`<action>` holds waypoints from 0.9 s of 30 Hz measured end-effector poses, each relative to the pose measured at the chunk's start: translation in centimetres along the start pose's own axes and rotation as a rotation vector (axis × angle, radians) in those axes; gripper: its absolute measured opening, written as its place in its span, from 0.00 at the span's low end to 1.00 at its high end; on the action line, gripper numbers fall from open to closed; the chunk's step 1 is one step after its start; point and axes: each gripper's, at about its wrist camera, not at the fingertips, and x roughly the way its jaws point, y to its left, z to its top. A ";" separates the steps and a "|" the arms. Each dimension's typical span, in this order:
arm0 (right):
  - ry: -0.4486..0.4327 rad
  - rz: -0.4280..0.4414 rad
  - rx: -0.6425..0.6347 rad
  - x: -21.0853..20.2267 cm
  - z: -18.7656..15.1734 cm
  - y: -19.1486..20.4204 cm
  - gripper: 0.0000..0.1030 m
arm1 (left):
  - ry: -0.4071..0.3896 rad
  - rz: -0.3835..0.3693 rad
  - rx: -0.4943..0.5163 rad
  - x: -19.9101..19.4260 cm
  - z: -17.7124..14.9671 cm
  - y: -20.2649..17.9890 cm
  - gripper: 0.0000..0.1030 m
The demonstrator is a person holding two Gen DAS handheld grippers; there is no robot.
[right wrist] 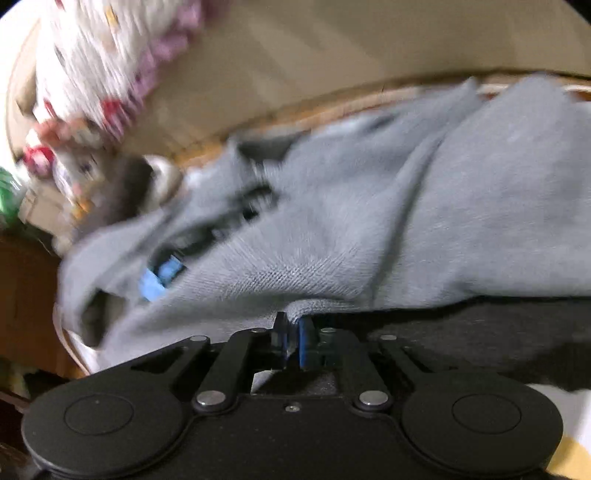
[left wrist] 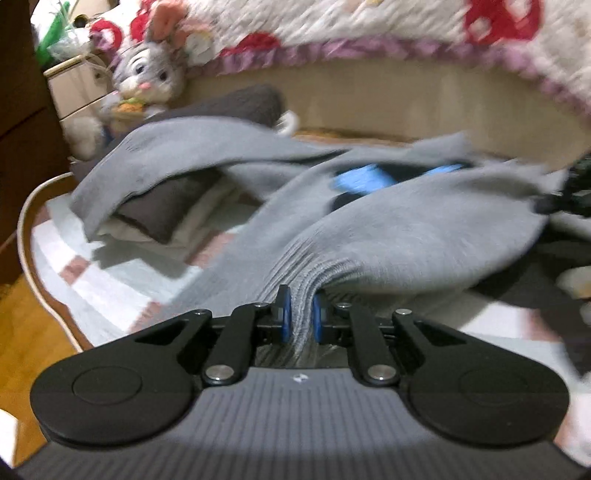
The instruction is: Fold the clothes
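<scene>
Grey sweater hangs stretched between both grippers, its ribbed hem clamped in the left gripper and another edge clamped in the right gripper, above the bed.

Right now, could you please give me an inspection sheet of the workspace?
Surface: bed with a white and pink checked cover.
Job's things: grey sweater, lifted and stretched between both grippers; pictures blurred.
Clutter: dark pillow under the sweater; plush rabbit at the bed's far corner.
Grippers: left gripper shut on the ribbed hem; right gripper shut on another edge.
Cables: nothing seen.
Surroundings: patterned blanket behind the bed; wooden floor.
</scene>
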 end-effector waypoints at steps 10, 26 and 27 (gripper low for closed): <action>-0.129 -0.215 -0.013 -10.2 -1.4 -1.7 0.11 | 0.375 -0.306 -0.268 -2.7 -6.3 -5.4 0.15; 0.078 -0.197 0.091 -5.2 -2.2 -3.7 0.68 | 0.202 0.102 -0.523 -0.2 -6.4 6.5 0.63; 0.098 -0.194 0.104 -4.7 -2.3 -4.0 0.70 | 0.189 0.111 -0.550 0.3 -6.4 7.5 0.63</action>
